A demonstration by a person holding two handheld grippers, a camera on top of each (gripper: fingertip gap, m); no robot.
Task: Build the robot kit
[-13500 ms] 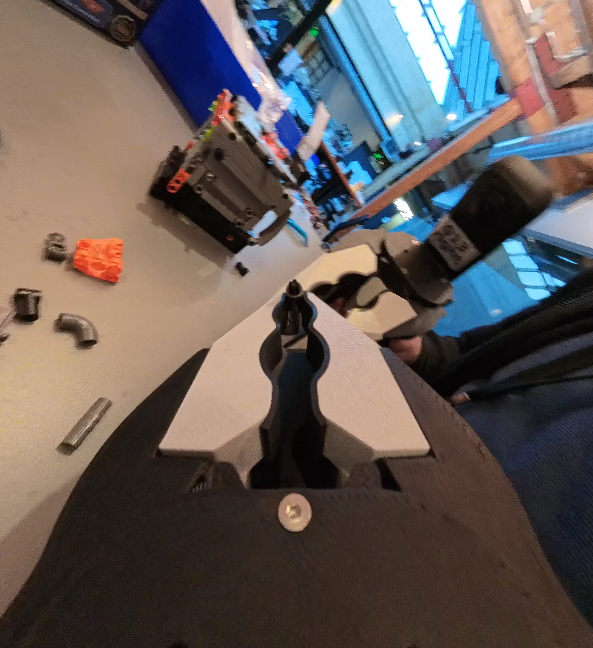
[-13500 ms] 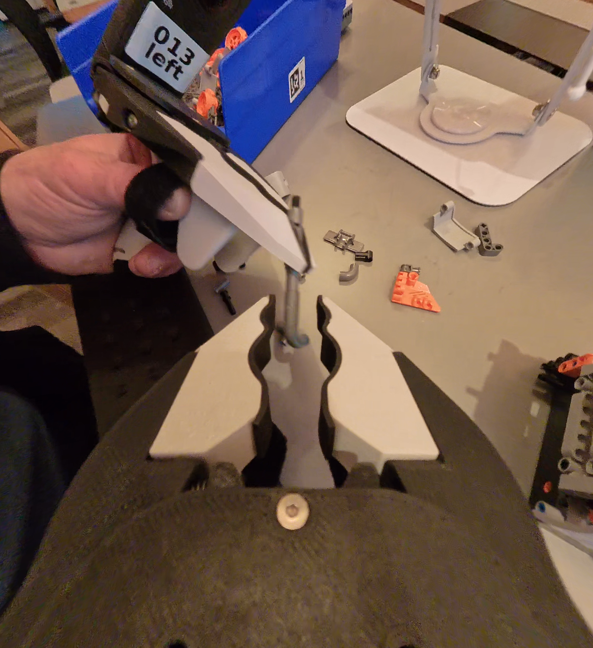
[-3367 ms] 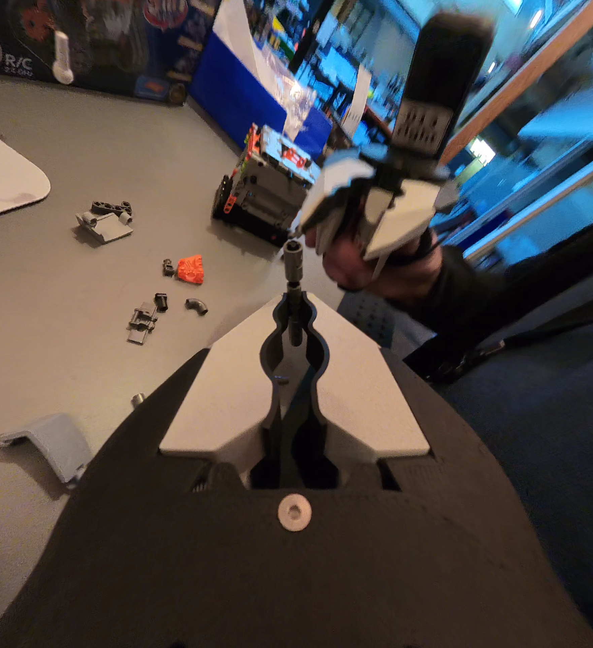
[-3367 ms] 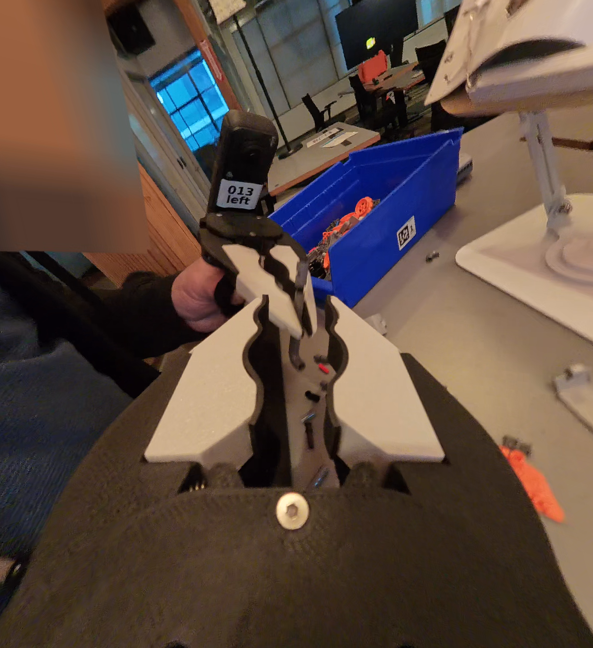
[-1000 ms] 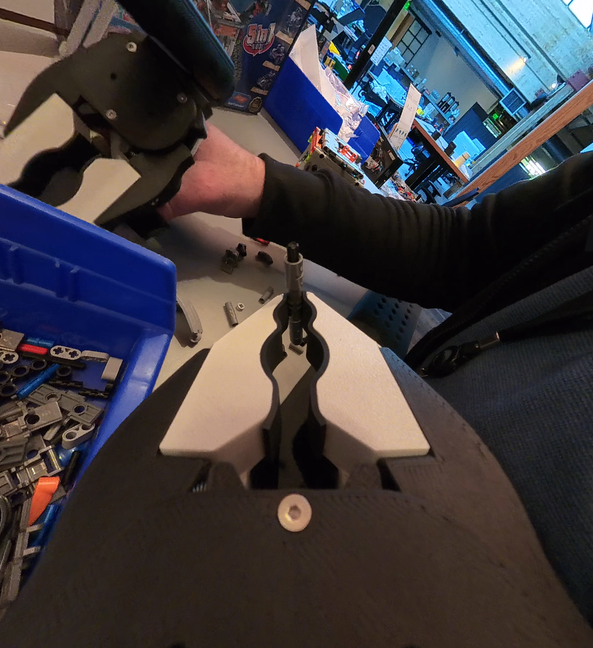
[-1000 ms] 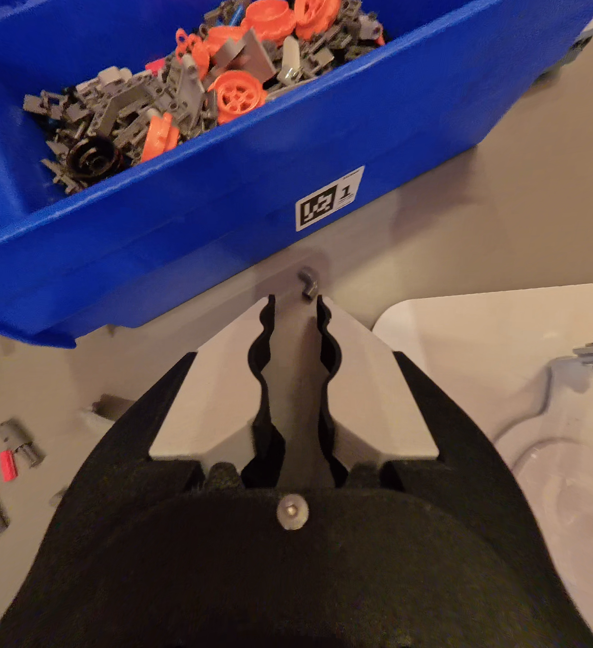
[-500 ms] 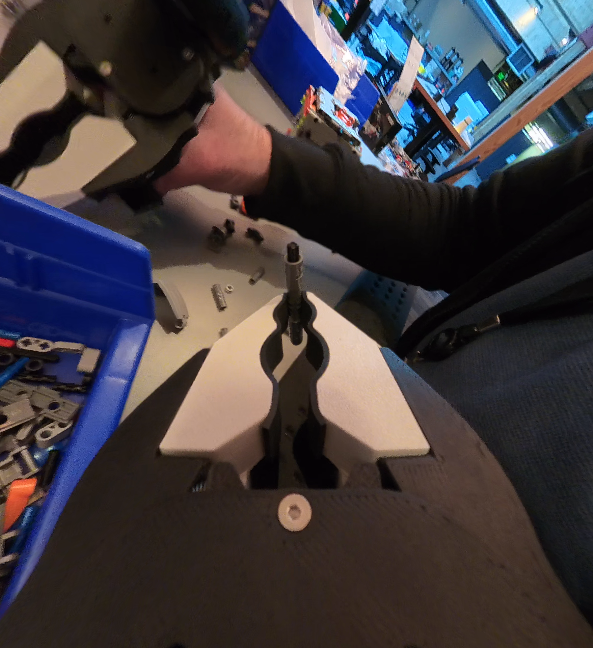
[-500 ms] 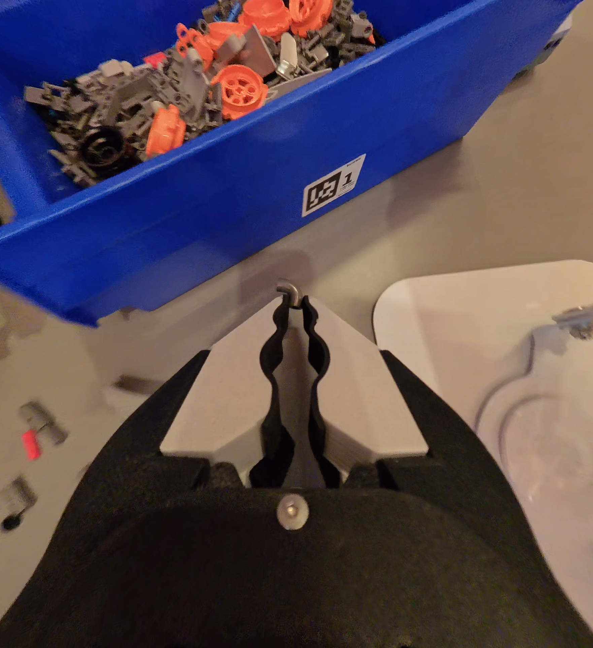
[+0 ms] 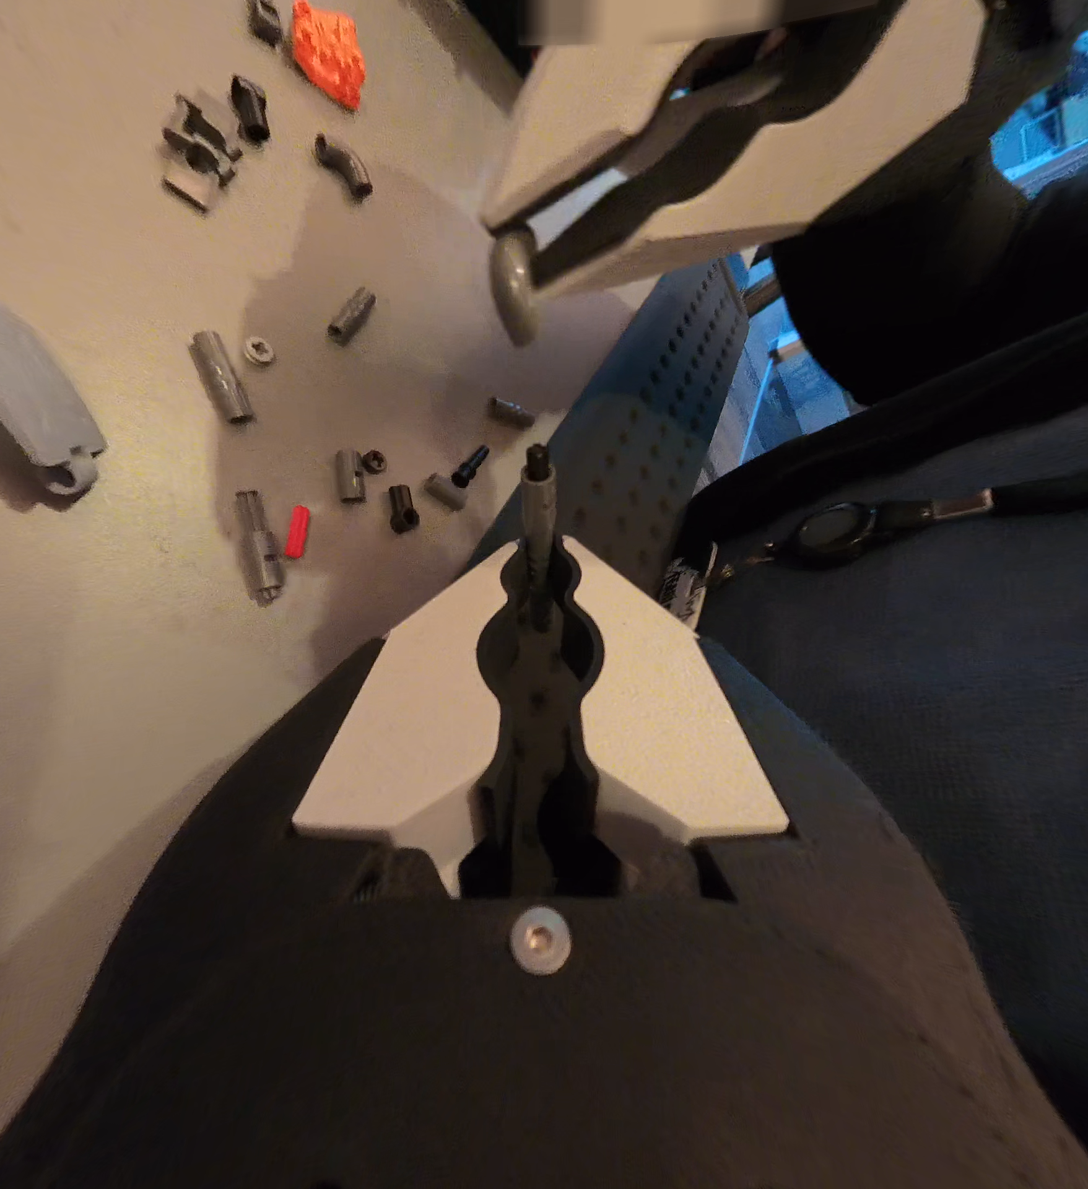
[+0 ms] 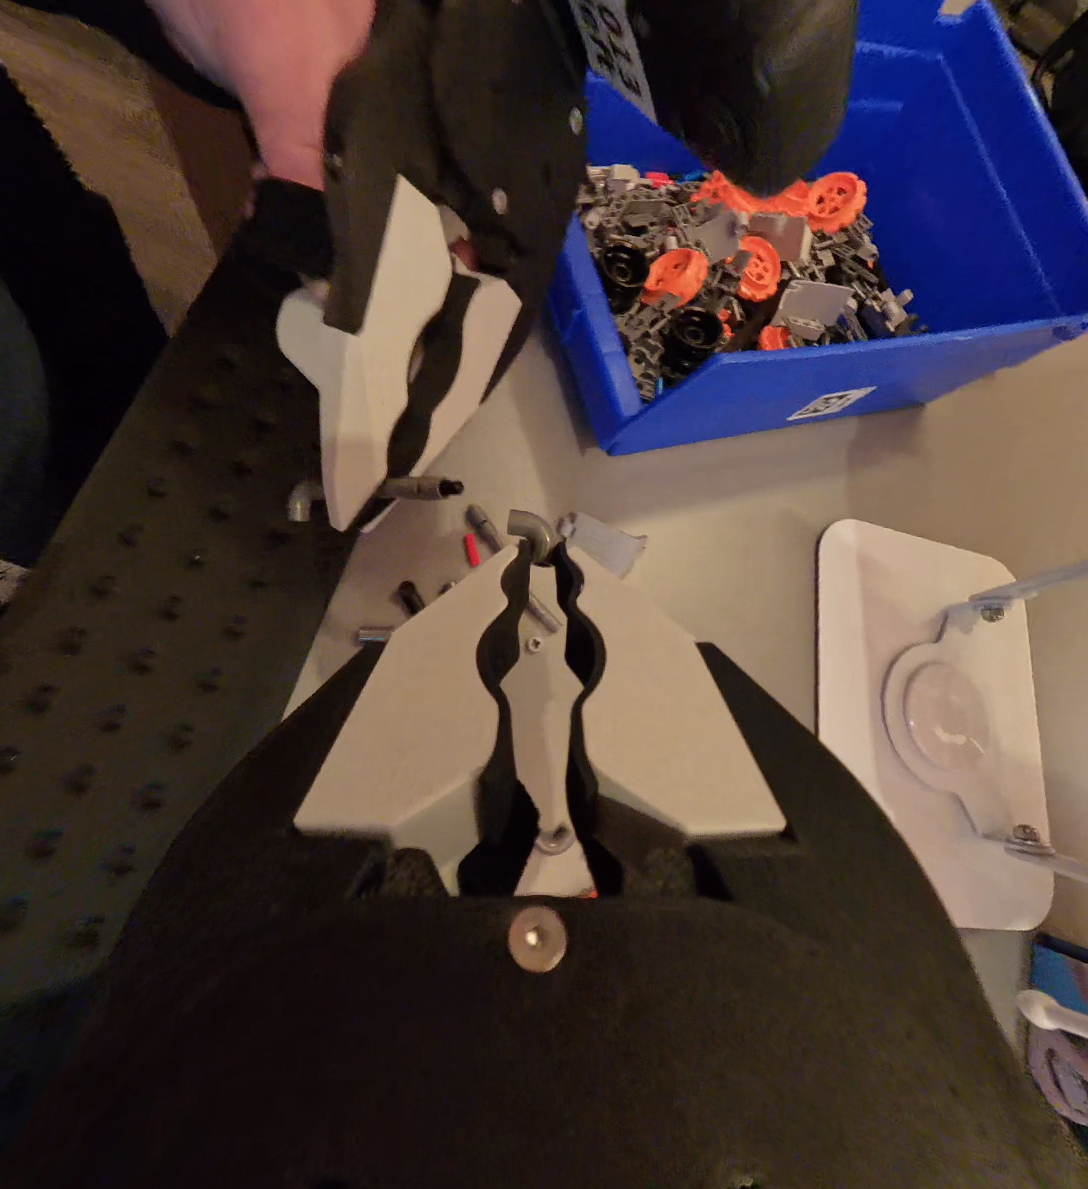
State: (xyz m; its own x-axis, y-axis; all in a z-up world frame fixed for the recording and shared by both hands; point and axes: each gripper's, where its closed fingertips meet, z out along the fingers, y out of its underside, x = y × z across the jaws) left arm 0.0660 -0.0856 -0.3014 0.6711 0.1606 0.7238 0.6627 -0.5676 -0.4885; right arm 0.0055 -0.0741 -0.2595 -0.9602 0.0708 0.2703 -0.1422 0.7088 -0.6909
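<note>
My left gripper [image 9: 540,558] is shut on a thin black axle with a grey sleeve [image 9: 538,498], which points away from me over the table edge. My right gripper [image 10: 542,552] is shut on a small grey elbow piece [image 10: 530,527]. In the left wrist view the right gripper [image 9: 515,235] hangs above and ahead, with the elbow piece [image 9: 514,289] at its tips, a short way from the axle's end. In the right wrist view the left gripper [image 10: 361,508] comes in from the upper left, and the axle [image 10: 422,488] sticks out sideways just left of the elbow.
A blue bin [image 10: 953,212] of grey, black and orange parts stands behind. A white stand base [image 10: 927,643] sits at the right. Loose pins, tubes, a red pin [image 9: 296,521], a grey curved panel [image 9: 20,392] and an orange piece [image 9: 327,48] lie on the grey table. A black perforated seat [image 10: 110,643] is at the left. The left gripper's tips are roughly 8 centimeters from the right gripper's. The red pin [image 9: 296,521] sits 7 centimeters or so from the ends of my left fingers. Look for it in the right wrist view [image 10: 471,555] too.
My right gripper, shut on the grey elbow piece by the bin, has lifted it and carried it over next to the left gripper's axle. The left gripper has turned toward the table edge.
</note>
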